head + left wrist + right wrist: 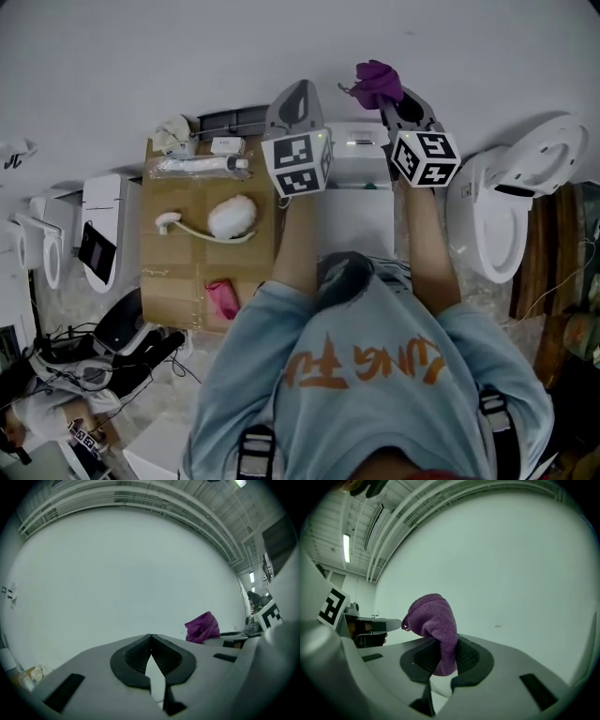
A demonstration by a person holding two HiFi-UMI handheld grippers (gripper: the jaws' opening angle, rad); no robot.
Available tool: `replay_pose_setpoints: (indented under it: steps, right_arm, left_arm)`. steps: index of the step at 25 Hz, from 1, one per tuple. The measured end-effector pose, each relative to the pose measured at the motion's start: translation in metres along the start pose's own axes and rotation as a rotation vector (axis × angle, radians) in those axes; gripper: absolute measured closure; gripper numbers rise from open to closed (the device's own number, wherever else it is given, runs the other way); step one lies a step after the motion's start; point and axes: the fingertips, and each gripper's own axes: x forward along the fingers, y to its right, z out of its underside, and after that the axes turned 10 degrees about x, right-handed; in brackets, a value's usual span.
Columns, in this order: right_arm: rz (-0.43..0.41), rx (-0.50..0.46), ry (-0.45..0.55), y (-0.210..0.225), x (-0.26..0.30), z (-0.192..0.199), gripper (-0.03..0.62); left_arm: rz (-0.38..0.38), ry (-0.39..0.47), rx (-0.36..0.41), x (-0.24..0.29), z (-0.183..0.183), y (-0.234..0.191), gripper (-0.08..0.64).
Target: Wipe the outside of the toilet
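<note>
A white toilet (361, 202) stands right in front of me against the wall, its tank (358, 155) between my two arms. My right gripper (389, 101) is shut on a purple cloth (377, 82), held up over the tank near the wall; the purple cloth (436, 625) bulges out from between its jaws. My left gripper (298, 94) is shut with nothing in it and points at the bare wall. From the left gripper (151, 641) the purple cloth (202, 627) shows off to the right.
A cardboard box (208, 248) at my left carries a white brush (220, 220), a pink cloth (222, 298) and bottles. Another toilet (511, 202) with its seat raised stands at the right. More toilets (52, 244) and cables (84, 361) lie at the left.
</note>
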Motion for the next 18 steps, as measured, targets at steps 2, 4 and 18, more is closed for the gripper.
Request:
replay_pose_setpoints:
  steps: [2,4,18]
  right_arm:
    - [0.001,-0.024,0.009,0.004,0.003,-0.006,0.518]
    - [0.0,-0.036,0.012,0.005,0.005,-0.009,0.518]
    - [-0.026,-0.094,0.012,0.01,0.018,-0.02,0.517]
  left_arm:
    - [-0.01,0.01,-0.006,0.004,-0.001,0.0,0.535]
    - [-0.02,0.006,-0.009,0.005,0.0,-0.003,0.535]
    - [-0.083,0.007,-0.014,0.014,-0.001,-0.016,0.535]
